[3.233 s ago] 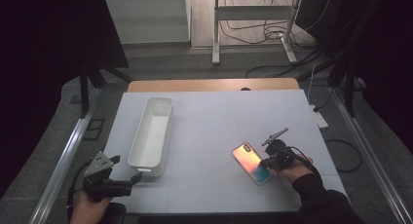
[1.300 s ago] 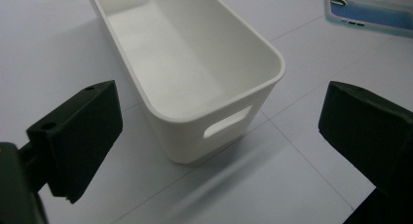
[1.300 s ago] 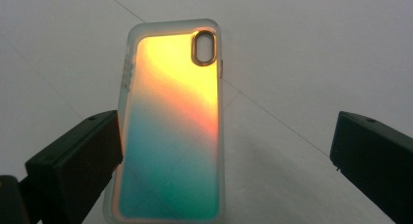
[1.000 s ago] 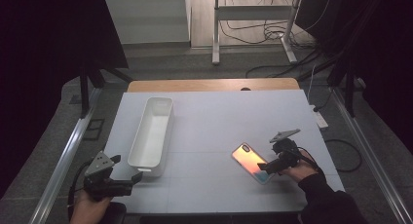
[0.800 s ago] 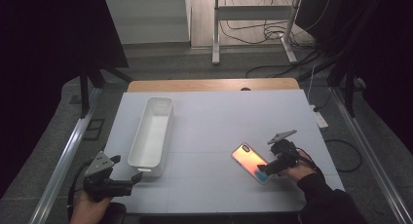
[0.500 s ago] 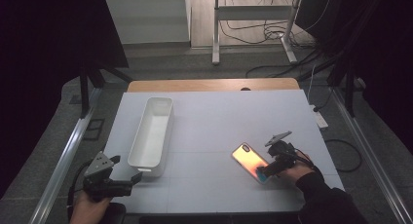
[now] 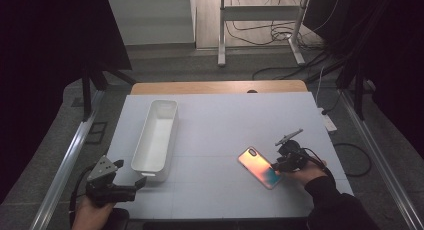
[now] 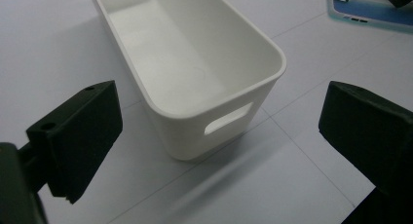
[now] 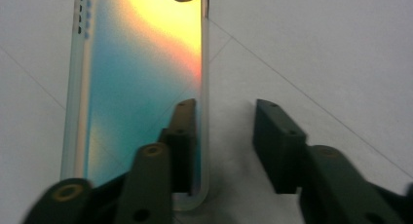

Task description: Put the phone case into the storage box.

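On the counter's right side, the right gripper (image 9: 221, 146), jaws just narrowing, straddles the phone case's (image 9: 141, 87) long edge without pinching it, so finish closing squarely before lifting toward the bin (image 7: 156, 135).

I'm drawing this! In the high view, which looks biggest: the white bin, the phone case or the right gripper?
1. Bin, clearly the biggest.
2. Phone case.
3. Right gripper. It looks about as big as the case, and the hand hides part of it, so places two and three are unsure.
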Tool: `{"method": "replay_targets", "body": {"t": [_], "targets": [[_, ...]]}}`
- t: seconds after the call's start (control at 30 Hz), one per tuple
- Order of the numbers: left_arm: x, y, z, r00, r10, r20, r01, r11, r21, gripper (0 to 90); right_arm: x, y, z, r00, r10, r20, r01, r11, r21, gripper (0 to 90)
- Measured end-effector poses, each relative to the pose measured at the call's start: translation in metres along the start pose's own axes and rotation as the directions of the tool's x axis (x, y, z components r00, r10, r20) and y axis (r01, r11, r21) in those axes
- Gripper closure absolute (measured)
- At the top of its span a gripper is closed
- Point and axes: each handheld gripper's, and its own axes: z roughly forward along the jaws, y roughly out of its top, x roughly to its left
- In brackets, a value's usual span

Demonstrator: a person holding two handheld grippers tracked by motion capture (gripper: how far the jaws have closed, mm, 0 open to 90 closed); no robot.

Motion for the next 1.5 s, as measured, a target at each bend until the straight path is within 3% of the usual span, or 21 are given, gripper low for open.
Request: {"method": "replay_targets", "body": {"t": [0.13, 0.33, 0.53, 0.97, 1.3, 1.5], "targets": [[0.0, 0.0, 0.0, 1.0, -0.003, -0.001, 0.003, 1.0, 0.001, 3.2, 0.003, 0.002, 0.0, 0.9991, -0.006, -0.041, 0.007, 1.0, 0.017, 86.0], [0.0, 0.0, 0.0, 1.0, -0.004, -0.001, 0.004, 1.0, 0.004, 3.2, 0.005, 0.005, 0.0, 0.9997, 0.003, -0.026, -0.002, 0.999, 0.041, 87.6], [-0.002, 0.001, 0.002, 0.9998, 0.012, -0.016, -0.011, 0.9998, 0.018, 2.4, 0.005, 0.004, -0.001, 0.9995, 0.016, -0.028, -0.015, 0.999, 0.029, 87.8], [-0.002, 0.003, 0.001, 0.9998, -0.014, -0.014, 0.015, 0.9993, 0.035, 4.4, 0.006, 0.004, -0.016, 0.9994, 0.008, -0.034, -0.01, 0.998, -0.062, 87.8], [-0.001, 0.015, -0.002, 0.9972, -0.065, 0.039, 0.064, 0.9979, 0.009, 2.1, 0.004, 0.006, -0.029, 0.999, 0.012, -0.043, -0.018, 0.99, -0.137, 88.0], [-0.003, 0.026, 0.001, 0.9953, -0.056, 0.078, 0.057, 0.9984, -0.006, 1.1, 0.005, 0.007, -0.035, 0.9991, 0.012, -0.039, -0.019, 0.984, -0.175, 88.0]]}}
